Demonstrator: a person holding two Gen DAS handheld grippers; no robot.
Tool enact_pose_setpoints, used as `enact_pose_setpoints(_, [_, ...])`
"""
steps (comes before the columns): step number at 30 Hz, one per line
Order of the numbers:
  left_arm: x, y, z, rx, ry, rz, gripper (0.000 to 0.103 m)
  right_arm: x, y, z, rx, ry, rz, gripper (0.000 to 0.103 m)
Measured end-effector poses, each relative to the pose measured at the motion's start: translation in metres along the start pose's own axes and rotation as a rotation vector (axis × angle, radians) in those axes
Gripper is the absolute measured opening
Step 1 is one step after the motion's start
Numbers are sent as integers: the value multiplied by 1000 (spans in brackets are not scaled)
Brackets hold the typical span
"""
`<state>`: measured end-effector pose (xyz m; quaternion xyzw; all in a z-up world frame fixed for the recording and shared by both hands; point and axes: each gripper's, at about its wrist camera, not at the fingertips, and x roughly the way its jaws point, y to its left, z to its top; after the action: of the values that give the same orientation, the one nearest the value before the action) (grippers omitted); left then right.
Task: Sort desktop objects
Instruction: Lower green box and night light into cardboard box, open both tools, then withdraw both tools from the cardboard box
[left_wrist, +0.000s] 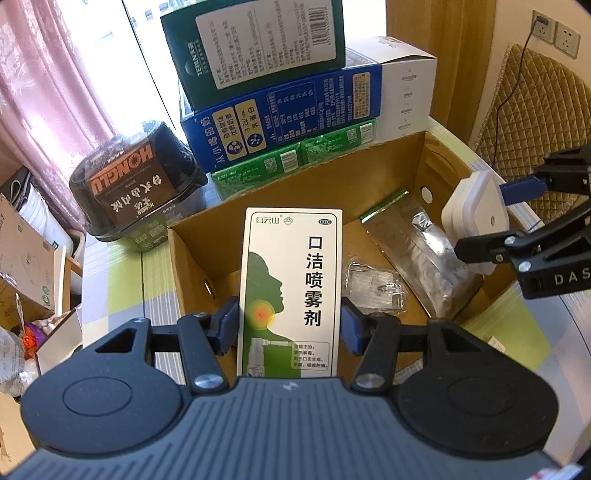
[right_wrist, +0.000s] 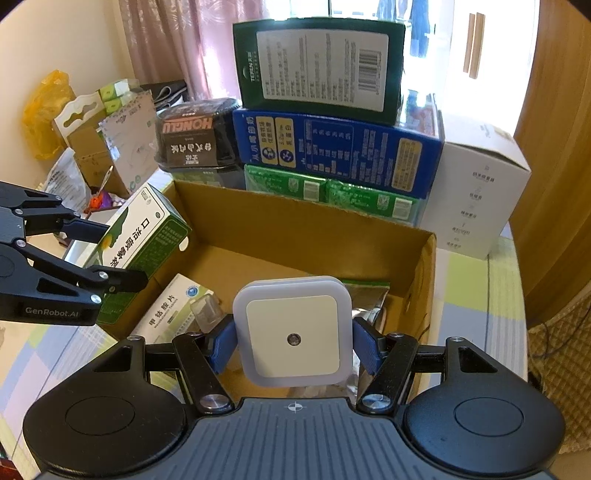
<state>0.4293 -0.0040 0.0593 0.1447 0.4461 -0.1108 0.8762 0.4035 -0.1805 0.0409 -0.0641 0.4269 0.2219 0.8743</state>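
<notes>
- Left wrist view: the left gripper (left_wrist: 289, 325) clamps a white-and-green spray box (left_wrist: 291, 288), upright, above the open cardboard box (left_wrist: 436, 173). A foil pouch (left_wrist: 417, 251) lies inside. This looks like the drop-off step; next, lower and let go.
- Right wrist view: the right gripper (right_wrist: 293, 345) squeezes a white night light (right_wrist: 293, 330) over the same carton, a pill box (right_wrist: 170, 314) below. Stacked cartons (right_wrist: 332, 144) crowd the checked tablecloth (right_wrist: 476, 295); pink curtains (right_wrist: 166, 40) hang behind.

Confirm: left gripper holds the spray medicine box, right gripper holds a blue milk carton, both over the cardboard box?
Not quite. The right gripper holds a white square night light, as the right wrist view shows. The left gripper does hold the spray medicine box, both over the cardboard box.
</notes>
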Motion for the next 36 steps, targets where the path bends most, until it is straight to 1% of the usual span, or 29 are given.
enact_pose_setpoints(12, [28, 7, -6, -42, 21, -16, 51, 25, -4, -5, 27, 33, -2, 63])
enact_pose_setpoints(13, [28, 8, -7, -50, 13, -15, 52, 27, -4, -5, 33, 37, 0, 63])
enact_pose_setpoints(14, [29, 10, -7, -60, 6, -12, 60, 29, -4, -5, 44, 41, 8, 63])
enact_pose_setpoints(15, [29, 11, -8, -66, 3, -10, 63, 31, -6, -5, 61, 42, 21, 63])
enact_pose_setpoints(19, [28, 15, -13, -77, -1, -13, 63, 33, -17, -5, 171, 26, 76, 63])
enact_pose_setpoints(23, [25, 20, -20, -99, -5, -17, 63, 29, -18, -4, 180, 2, 59, 64])
enact_pose_setpoints(25, [22, 21, -23, -98, -3, -14, 63, 26, -19, -7, 183, -3, 53, 66])
enact_pose_setpoints(29, [12, 20, -31, -100, -12, -19, 63, 15, -20, -16, 188, -12, 47, 75])
enact_pose_setpoints(36, [-20, 10, -48, -98, -38, -31, 66, -20, -15, -37, 178, -46, 51, 82])
